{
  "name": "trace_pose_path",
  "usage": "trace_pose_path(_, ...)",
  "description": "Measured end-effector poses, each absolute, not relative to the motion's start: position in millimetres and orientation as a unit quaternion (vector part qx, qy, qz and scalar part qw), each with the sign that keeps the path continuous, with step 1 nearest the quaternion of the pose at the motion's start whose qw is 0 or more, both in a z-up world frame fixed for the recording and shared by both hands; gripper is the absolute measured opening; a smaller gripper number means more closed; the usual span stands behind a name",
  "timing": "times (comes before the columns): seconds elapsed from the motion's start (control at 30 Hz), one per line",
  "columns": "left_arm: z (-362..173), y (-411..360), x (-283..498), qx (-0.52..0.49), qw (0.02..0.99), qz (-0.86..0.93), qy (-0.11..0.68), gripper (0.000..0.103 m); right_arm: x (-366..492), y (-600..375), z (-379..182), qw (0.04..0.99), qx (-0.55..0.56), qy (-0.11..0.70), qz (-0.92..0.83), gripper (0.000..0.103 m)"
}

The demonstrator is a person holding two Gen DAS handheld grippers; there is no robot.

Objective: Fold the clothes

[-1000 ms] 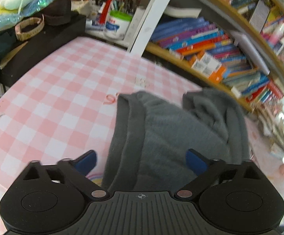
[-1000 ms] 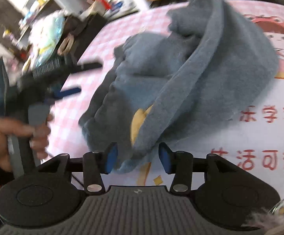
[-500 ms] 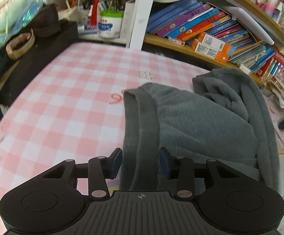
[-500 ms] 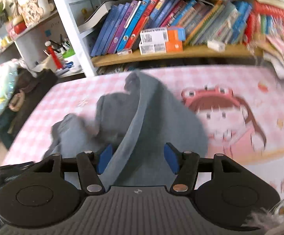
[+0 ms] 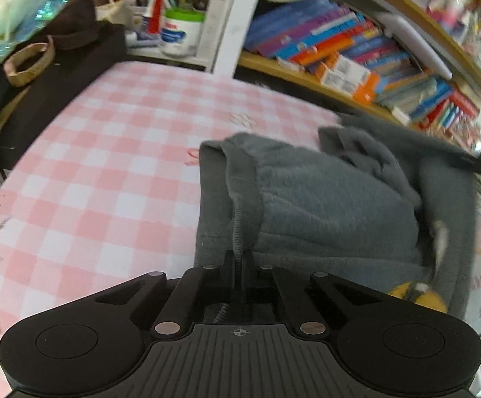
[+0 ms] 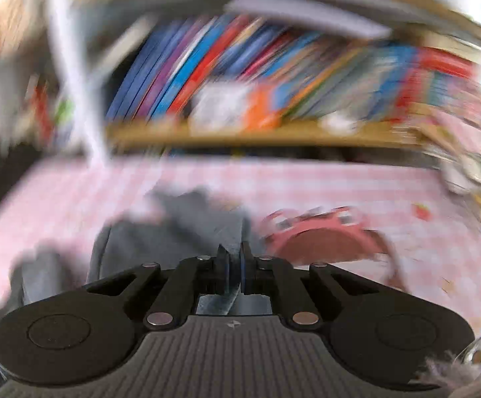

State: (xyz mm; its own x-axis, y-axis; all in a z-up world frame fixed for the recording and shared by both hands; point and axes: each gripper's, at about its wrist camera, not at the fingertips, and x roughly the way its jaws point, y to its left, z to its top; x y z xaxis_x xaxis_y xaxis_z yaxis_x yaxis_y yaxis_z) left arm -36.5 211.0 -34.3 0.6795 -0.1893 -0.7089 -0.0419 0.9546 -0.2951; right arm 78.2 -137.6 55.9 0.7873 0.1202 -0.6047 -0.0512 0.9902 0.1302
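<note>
On the pink-and-white checked tablecloth (image 5: 114, 172) lies the grey fleece garment (image 5: 333, 205), bunched and partly doubled over, sitting toward the right half of what my left wrist camera shows. Its ribbed hem edge (image 5: 212, 199) runs down toward me along the garment's left side, and a small yellow patch (image 5: 419, 295) peeks out at its lower right corner.

My left gripper (image 5: 239, 258) has its jaws pinched together on a raised ridge of that hem, the fabric squeezed into a thin fold between them. My right gripper (image 6: 235, 258) is likewise clamped on the grey fleece garment (image 6: 180, 232); a sliver of cloth shows between the blue pads (image 6: 244, 270). The right view is heavily smeared by motion blur, so I can make out little detail there beyond the cloth running away from the jaws across the table.

In the left view a dark bar enters from the right edge over the garment's far side; I cannot tell for sure what it is.

Just right of the garment in the right view sits a pink cartoon print (image 6: 320, 238) on the tablecloth (image 6: 340, 185). Beyond the table's far edge stands a wooden shelf (image 5: 307, 79) packed with leaning colourful books (image 5: 323, 39). To the far left, a white tub with a green lid (image 5: 182, 31) stands among pens, beside a dark cabinet (image 5: 58, 76) carrying a woven ring (image 5: 28, 63).
</note>
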Motion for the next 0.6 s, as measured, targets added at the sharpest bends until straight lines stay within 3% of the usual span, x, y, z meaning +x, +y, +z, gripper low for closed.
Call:
trace_pose_path(0.27, -42.1, 216.3, -46.2, -0.146, 0.896, -0.074, 0.412, 0.002, -65.5, -254.2, -5.6, 0.874, 0.154, 0.447, -0.115, 0.008)
trace_pose_path(0.33, -41.8, 216.3, -46.5, -0.136, 0.899, -0.074, 0.411, 0.002, -91.0, -263.0, -23.5, 0.856, 0.160, 0.472, -0.137, 0.015)
trace_pose_path(0.4, -42.9, 219.2, -44.9, -0.138, 0.900, -0.067, 0.409, 0.002, -102.7, -258.1, -29.7, 0.857, 0.146, 0.468, -0.154, 0.041)
trace_pose_path(0.6, -38.9, 236.2, -45.2, -0.151, 0.909, -0.024, 0.388, 0.002, -92.3, -215.8, -21.0, 0.883, -0.019, 0.451, -0.128, 0.058)
